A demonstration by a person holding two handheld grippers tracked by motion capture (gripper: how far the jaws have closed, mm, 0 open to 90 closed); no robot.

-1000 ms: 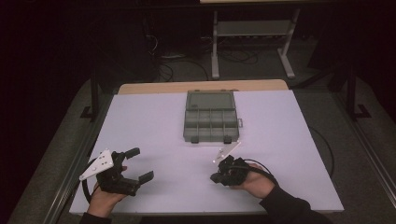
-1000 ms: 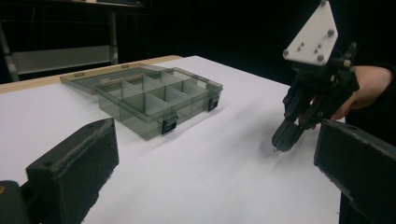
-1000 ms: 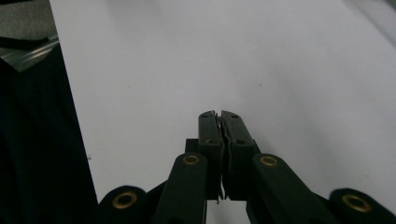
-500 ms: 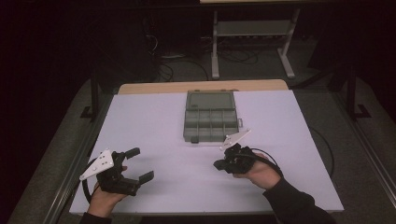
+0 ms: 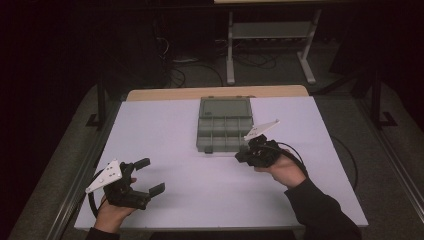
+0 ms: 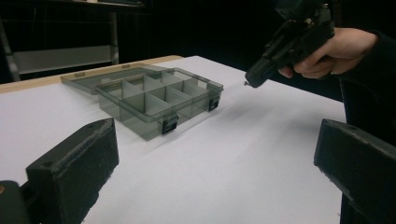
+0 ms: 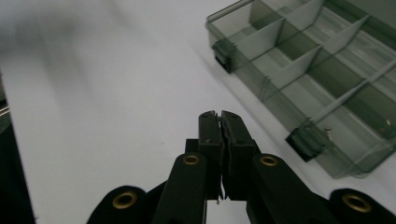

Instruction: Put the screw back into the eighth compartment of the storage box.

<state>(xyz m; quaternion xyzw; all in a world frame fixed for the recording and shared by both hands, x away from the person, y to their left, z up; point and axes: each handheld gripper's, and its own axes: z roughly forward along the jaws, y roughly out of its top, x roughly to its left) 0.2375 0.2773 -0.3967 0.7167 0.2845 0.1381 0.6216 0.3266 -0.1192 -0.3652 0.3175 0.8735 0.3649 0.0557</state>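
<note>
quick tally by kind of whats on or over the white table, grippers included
Compartment box, lid open: 1
Grippers: 2, the left gripper open, the right gripper shut
Total: 3

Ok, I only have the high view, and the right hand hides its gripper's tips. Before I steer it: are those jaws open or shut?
Observer: Shut. In the right gripper view the right gripper has its jaws pressed together. Whether they pinch anything tiny, I can't tell.
Operator: Is its tip touching the table?
Observer: No. The left gripper view shows it hanging above the table, beside the near corner of the organiser box.
Operator: Anything in the box?
Observer: One tiny pale item in the corner compartment by a latch. The other compartments in sight look empty.
</note>
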